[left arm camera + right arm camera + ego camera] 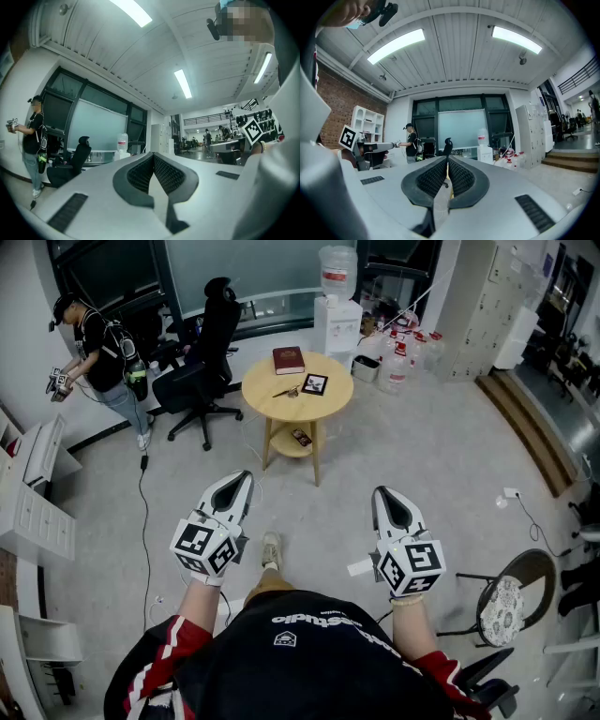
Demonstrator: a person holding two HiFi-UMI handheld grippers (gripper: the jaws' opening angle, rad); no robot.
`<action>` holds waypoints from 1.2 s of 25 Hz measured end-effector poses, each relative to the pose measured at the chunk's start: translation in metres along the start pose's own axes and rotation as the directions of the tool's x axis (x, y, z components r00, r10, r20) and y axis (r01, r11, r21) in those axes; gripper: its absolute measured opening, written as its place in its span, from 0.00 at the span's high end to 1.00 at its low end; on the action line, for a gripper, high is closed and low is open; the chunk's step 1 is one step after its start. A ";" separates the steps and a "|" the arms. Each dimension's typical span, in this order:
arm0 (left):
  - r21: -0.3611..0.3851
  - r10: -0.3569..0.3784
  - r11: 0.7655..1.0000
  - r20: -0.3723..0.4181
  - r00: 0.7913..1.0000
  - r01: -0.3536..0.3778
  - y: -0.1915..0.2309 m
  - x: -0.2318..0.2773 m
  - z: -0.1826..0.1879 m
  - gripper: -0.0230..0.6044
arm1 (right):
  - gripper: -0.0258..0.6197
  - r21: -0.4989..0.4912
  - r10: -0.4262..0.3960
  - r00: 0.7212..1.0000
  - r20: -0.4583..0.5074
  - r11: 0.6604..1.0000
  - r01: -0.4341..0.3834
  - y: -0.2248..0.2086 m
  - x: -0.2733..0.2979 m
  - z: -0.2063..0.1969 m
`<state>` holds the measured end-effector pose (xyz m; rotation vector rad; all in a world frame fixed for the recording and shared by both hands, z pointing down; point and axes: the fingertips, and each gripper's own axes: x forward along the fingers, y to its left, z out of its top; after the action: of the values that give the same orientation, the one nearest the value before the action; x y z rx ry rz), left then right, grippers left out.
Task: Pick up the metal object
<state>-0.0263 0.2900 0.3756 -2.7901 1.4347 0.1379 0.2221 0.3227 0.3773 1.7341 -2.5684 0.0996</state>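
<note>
A small metal object (288,391) lies on the round wooden table (272,404) far ahead of me, between a dark red book (288,360) and a small dark framed picture (314,384). Both grippers are held level at waist height, well short of the table. My left gripper (244,480) has its jaws together with nothing between them, and its own view shows the pads meeting at the tip (153,155). The right gripper (381,495) is likewise shut and empty, pads touching (447,161). The table is hidden behind the jaws in both gripper views.
A black office chair (202,362) stands left of the table, and a person (94,343) holding grippers stands further left. Behind the table are a water dispenser (337,306) and several water bottles (398,352). White cabinets (37,493) line the left; a stool (511,596) is at right. A cable (143,521) runs over the floor.
</note>
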 end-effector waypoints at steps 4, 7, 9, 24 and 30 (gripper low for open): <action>-0.007 -0.003 1.000 0.009 1.000 0.003 0.002 0.005 0.001 0.94 | 0.91 -0.005 0.004 1.000 0.008 1.000 -0.004 -0.001 0.005 0.004; -0.007 -0.011 1.000 0.015 1.000 0.011 -0.002 0.009 0.002 0.94 | 0.91 -0.012 0.003 1.000 0.011 1.000 -0.003 -0.001 0.005 0.005; -0.007 -0.012 1.000 0.018 1.000 0.012 -0.003 0.009 0.002 0.94 | 0.91 -0.014 0.007 1.000 0.011 1.000 -0.007 0.000 0.006 0.003; -0.028 -0.002 1.000 0.005 1.000 0.002 0.007 0.010 -0.006 0.94 | 0.91 -0.026 0.004 1.000 -0.002 1.000 -0.004 0.000 0.016 0.000; -0.024 -0.009 1.000 0.006 1.000 0.009 0.006 0.015 -0.006 0.94 | 0.91 -0.013 0.009 1.000 -0.003 1.000 -0.009 -0.002 0.018 -0.002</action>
<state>-0.0220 0.2741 0.3801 -2.8124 1.4280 0.1648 0.2173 0.3053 0.3804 1.7171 -2.5694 0.0848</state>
